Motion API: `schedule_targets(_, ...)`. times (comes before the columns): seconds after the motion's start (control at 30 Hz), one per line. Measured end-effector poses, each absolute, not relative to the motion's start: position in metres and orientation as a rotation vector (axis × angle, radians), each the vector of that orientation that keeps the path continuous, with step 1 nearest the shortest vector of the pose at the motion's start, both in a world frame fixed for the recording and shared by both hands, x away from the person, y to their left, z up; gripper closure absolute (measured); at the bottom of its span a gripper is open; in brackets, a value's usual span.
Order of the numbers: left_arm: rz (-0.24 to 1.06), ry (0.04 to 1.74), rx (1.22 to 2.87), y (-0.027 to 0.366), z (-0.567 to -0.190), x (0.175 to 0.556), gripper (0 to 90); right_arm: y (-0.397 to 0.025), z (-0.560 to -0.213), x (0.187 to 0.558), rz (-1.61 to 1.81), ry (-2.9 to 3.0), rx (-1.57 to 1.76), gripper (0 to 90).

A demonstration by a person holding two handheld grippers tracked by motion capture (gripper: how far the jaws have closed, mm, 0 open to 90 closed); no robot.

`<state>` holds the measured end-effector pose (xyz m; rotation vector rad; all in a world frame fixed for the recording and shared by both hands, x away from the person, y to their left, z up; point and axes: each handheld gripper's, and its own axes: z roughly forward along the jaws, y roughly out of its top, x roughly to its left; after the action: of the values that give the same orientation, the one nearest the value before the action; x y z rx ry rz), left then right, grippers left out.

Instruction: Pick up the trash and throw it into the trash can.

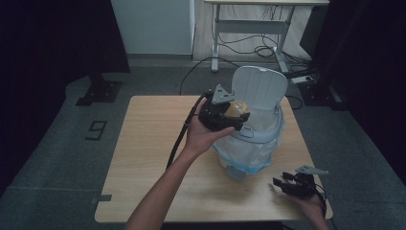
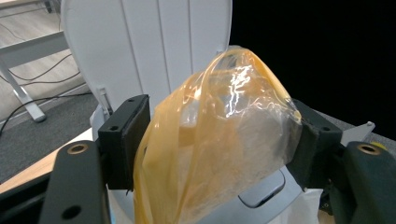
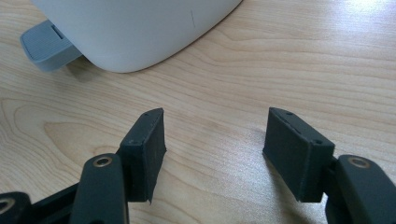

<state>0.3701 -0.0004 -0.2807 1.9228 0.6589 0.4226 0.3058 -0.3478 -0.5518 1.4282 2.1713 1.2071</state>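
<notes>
Overhead, in the high view, a small white pedal bin is seen standing on the wooden worktop, its lid swung up and back and a clear liner bag folded over its pale blue rim. What lies inside the bin cannot be made out. A yellowish plastic-wrapped bundle is held by the left tool just above the bin's near-left rim, at the mouth of the opening. The right tool is rested low near the front right corner of the worktop, well apart from the bin, with its jaws spread and nothing between them. From the left gripper view, the bundle is shown clenched between the two black jaws: an amber, glossy, crinkled film drawn over something pale and grainy, peaked at the top and catching a bright highlight. Behind it the raised lid is stood upright, and a grey latch plate of the bin is seen below. From the right gripper view, the released right tool is seen over bare wood, with the bin's rounded white base and its grey foot pedal just beyond.
</notes>
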Motion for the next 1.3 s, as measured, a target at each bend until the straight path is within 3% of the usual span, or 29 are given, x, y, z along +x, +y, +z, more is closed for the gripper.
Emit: schedule_targets(1.3,0.402,0.654,1.976,-0.052,-0.291,0.406,30.4,-0.348,-0.552,0.306,1.212,2.171,1.433,37.9)
